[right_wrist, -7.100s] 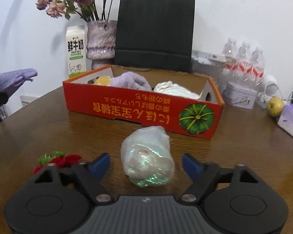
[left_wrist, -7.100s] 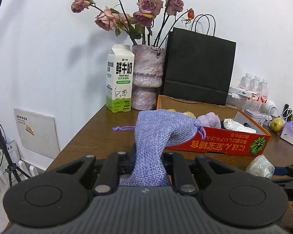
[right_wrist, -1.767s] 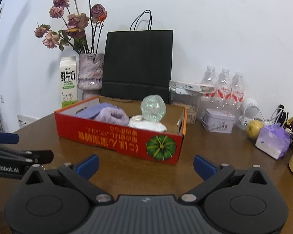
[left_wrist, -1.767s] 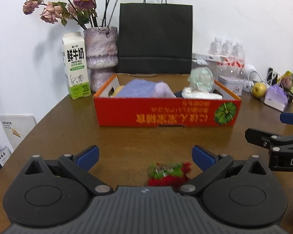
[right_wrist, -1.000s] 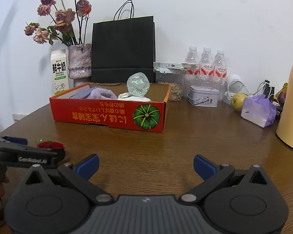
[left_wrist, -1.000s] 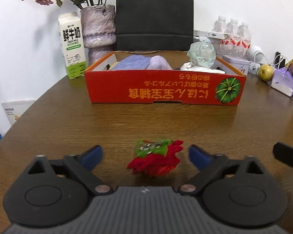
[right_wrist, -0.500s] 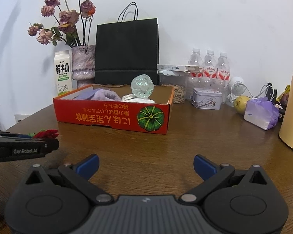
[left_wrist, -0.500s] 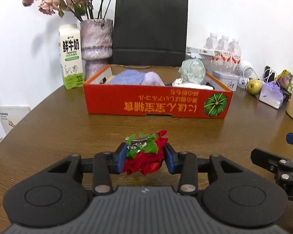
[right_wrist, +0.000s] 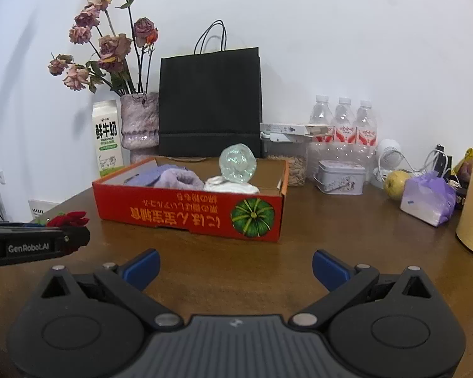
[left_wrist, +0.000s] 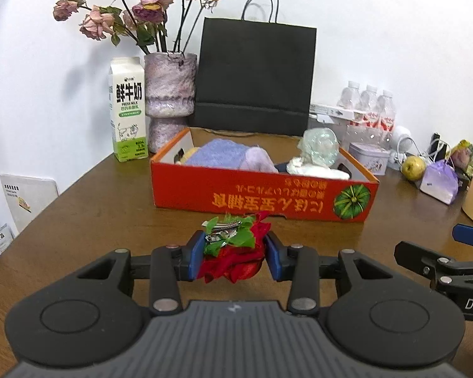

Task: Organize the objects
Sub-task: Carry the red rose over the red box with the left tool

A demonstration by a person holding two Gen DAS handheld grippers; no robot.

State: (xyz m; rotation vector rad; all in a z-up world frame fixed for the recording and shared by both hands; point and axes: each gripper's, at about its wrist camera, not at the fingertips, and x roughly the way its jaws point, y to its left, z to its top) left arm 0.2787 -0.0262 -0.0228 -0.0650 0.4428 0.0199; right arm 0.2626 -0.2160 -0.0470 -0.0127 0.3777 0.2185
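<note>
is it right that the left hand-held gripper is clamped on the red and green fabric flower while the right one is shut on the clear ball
Not quite. The right hand-held gripper is open and empty in the right wrist view; the clear ball sits in the red box. The left hand-held gripper does clamp the red and green fabric flower.

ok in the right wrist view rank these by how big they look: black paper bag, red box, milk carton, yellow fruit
1. black paper bag
2. red box; close to the bag in apparent area, and it sits nearer the camera, so the top two are unsure
3. milk carton
4. yellow fruit
</note>
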